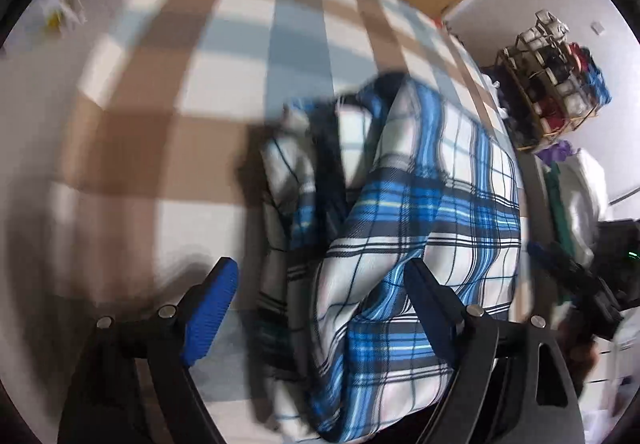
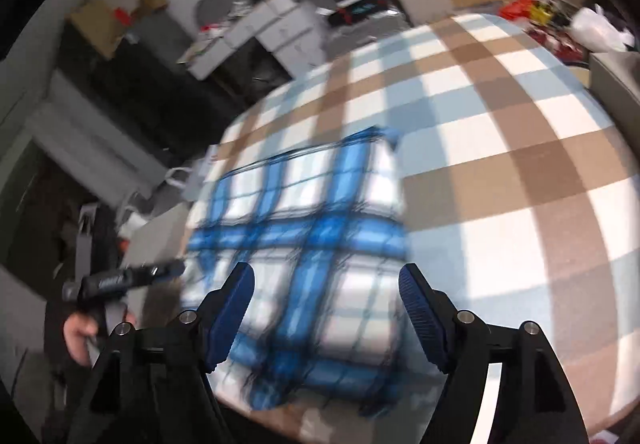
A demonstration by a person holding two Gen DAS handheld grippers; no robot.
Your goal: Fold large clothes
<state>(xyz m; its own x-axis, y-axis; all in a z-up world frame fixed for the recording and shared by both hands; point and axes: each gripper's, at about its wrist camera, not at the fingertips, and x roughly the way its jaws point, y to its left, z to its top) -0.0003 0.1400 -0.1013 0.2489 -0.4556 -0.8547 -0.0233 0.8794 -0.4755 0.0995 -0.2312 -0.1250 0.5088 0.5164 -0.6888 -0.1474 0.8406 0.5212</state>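
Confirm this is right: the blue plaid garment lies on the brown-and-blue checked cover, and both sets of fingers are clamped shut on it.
Not quite. The blue plaid garment lies on the checked cover, but both wrist views show the left gripper and right gripper open, gripping nothing.

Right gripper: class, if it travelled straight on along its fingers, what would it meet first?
Most likely the blue plaid garment lying on the checked bed cover; the open right gripper frames it, though blur hides the exact depth.

The folded shirt lies on the bed, near its edge
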